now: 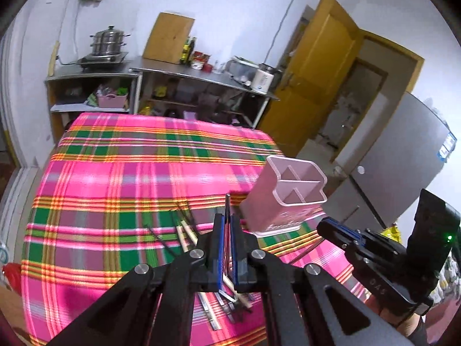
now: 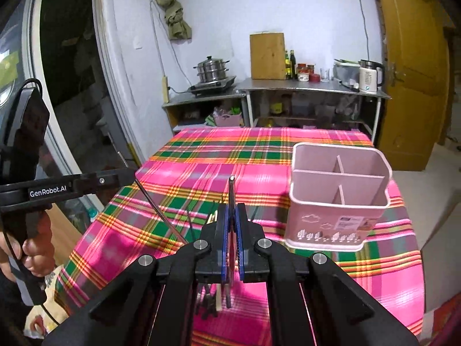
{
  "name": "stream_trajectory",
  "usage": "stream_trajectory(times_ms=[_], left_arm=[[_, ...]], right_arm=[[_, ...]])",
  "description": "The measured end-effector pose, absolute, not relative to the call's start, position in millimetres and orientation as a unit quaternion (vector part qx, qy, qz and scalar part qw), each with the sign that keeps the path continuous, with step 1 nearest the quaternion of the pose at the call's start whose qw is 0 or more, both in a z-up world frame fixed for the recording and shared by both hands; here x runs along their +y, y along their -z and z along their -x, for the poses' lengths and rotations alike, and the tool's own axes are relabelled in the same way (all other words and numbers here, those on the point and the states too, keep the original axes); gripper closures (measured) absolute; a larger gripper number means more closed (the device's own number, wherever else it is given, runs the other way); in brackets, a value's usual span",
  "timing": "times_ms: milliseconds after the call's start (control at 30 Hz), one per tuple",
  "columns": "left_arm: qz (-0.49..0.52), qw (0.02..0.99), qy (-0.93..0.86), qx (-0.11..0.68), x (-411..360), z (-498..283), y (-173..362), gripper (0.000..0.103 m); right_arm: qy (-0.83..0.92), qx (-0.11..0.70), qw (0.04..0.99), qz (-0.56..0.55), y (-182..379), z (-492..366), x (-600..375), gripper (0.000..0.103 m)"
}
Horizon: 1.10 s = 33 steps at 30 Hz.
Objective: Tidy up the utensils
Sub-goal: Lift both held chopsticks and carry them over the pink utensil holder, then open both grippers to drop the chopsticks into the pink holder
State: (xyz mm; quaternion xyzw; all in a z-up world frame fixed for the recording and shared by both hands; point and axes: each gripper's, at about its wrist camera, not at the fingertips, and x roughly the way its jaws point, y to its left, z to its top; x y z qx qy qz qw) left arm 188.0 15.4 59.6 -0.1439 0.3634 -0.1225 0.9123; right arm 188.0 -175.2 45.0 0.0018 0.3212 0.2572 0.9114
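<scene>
Both grippers are clamped on a single chopstick each, left gripper (image 1: pixel 227 225) and right gripper (image 2: pixel 232 225), while the pink holder (image 2: pixel 340 199) stands upright ahead, nearer the right hand.

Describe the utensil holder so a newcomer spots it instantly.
On the table's pink, green and orange plaid cloth, look to its right side. There a pale pink plastic utensil caddy stands upright, the only box there, divided into open compartments, with small cloud and tree prints.

pink utensil holder (image 2: pixel 340 199) upright, chopsticks (image 1: pixel 187 235) scattered
</scene>
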Motion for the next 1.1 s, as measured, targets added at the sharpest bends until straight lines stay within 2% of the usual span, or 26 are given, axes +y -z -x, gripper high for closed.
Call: stream_trajectory(times_ms=[633,867,1100], left_arm=[[0.137,0.913,0.211,0.322,-60.8,-276.7,-125.3,0.1],[0.131,0.909,0.211,0.335,-76.4,-311.7,-111.6,0.1],[0.123,0.899,0.208,0.366,-83.1,-333.2,-75.1,0.1]], right_arm=[[-0.18,0.27,0.944,-0.054,-107.8,-249.4,-246.6,0.098],[-0.167,0.274,0.945,-0.068,-102.4,-281.8,-251.2,0.098],[-0.162,0.31,0.934,-0.074,-67.1,-306.5,-249.9,0.098]])
